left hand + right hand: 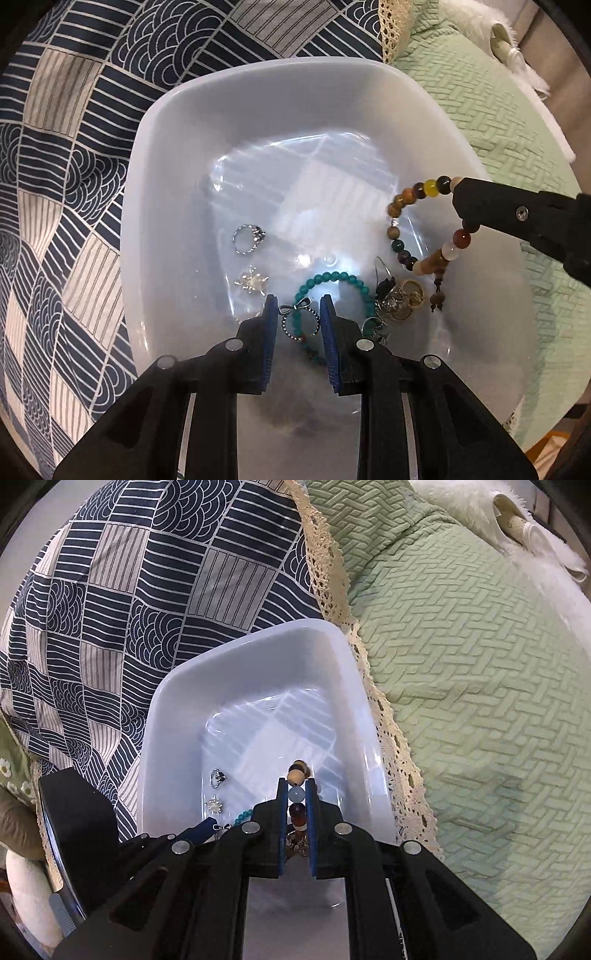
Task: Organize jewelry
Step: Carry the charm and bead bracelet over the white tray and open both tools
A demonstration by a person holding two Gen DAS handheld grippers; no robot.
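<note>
A white plastic bin holds jewelry. My right gripper is shut on a multicoloured bead bracelet and holds it hanging over the bin's right side; in the right wrist view the beads sit between its blue pads. My left gripper is open low in the bin, its pads either side of a silver bow ring lying on a turquoise bead bracelet. A silver ring, a pale star brooch and a pile of gold and dark pieces lie on the bin floor.
The bin rests on a navy and cream patterned cloth with a lace edge. A green quilted cover lies to the right. White fluffy fabric is at the far right.
</note>
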